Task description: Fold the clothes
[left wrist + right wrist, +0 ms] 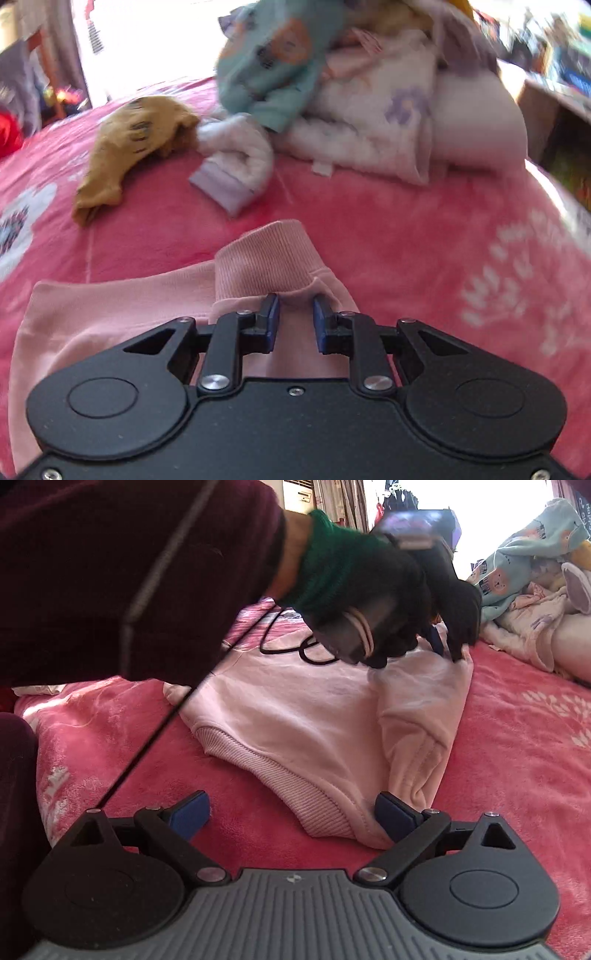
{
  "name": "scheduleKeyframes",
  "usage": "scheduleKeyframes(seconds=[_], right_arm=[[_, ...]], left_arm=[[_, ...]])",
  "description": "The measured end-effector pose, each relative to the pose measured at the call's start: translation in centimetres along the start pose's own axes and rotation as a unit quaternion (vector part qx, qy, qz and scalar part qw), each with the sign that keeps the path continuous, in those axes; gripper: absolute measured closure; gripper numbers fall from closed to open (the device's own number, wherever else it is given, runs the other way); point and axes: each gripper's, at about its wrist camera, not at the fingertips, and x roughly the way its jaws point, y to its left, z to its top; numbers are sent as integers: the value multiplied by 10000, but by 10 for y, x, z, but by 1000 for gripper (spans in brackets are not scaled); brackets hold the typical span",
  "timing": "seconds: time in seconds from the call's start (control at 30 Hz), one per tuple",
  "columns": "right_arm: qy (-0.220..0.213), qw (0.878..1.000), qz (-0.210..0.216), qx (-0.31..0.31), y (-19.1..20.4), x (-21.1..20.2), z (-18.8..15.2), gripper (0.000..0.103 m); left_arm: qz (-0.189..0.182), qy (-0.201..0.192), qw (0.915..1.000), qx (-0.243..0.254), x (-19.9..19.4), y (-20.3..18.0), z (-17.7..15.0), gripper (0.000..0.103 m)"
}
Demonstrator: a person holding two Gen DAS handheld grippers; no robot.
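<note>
A light pink sweatshirt (314, 716) lies partly folded on the pink blanket. In the left wrist view its ribbed cuff (264, 254) lies just past my left gripper (295, 310), whose jaws stand a little apart with the sleeve fabric bunched between them. In the right wrist view the left gripper (443, 642), held by a black-gloved hand (384, 602), presses on the sweatshirt's far end. My right gripper (291, 812) is open wide, its jaws either side of the ribbed hem (295, 786) at the near edge, not touching it.
A heap of unfolded clothes (354, 85) lies at the far side of the bed, with a mustard garment (129, 147) and a white-lilac piece (236, 166) in front. A black cable (288, 642) lies over the sweatshirt. A shelf (561, 92) stands on the right.
</note>
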Motion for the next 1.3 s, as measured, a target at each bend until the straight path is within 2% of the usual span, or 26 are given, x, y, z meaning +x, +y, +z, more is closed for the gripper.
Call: scheduleKeyframes(seconds=[0.1, 0.17, 0.27, 0.37, 0.5, 0.6, 0.67, 0.8, 0.9, 1.03, 1.17, 1.23, 1.3], right_arm=[[-9, 10000, 43, 58, -3, 0, 1, 6], [-68, 9999, -27, 71, -2, -3, 1, 9], [-255, 9995, -181, 13, 5, -22, 0, 11], [-530, 9975, -359, -312, 15, -39, 2, 11], [-691, 9925, -424, -921, 42, -50, 1, 11], [-588, 9853, -517, -1520, 69, -44, 6, 12], [-542, 9800, -537, -1839, 86, -40, 15, 14], [-326, 9690, -590, -2379, 121, -17, 36, 21], [-163, 9624, -607, -2642, 143, 11, 56, 25], [154, 9511, -689, -3006, 171, 57, 76, 28], [522, 9330, -890, -3449, 193, 102, 80, 38], [657, 9238, -978, -3644, 199, 117, 78, 43], [690, 9173, -1037, -3782, 202, 126, 76, 46]], left_arm=[[-200, -109, 9997, -105, -14, 9, 1, 85], [-338, -314, 9982, -387, -34, 23, -3, 85], [-423, -685, 9940, -746, -80, 49, -19, 85], [-419, -991, 9873, -1168, -132, 83, -51, 82], [-324, -1349, 9703, -1982, -188, 136, -109, 70], [-370, -1627, 9461, -2776, -210, 176, -154, 58], [-421, -1622, 9327, -3193, -211, 198, -177, 58], [-659, -1661, 9126, -3676, -208, 234, -192, 58], [-725, -1779, 9003, -3907, -205, 258, -195, 58], [-906, -1837, 8884, -4108, -200, 278, -198, 58], [-1091, -1832, 8810, -4223, -192, 291, -200, 58], [-1112, -1744, 8842, -4188, -185, 294, -197, 58], [-1144, -1660, 8920, -4047, -178, 294, -192, 58]])
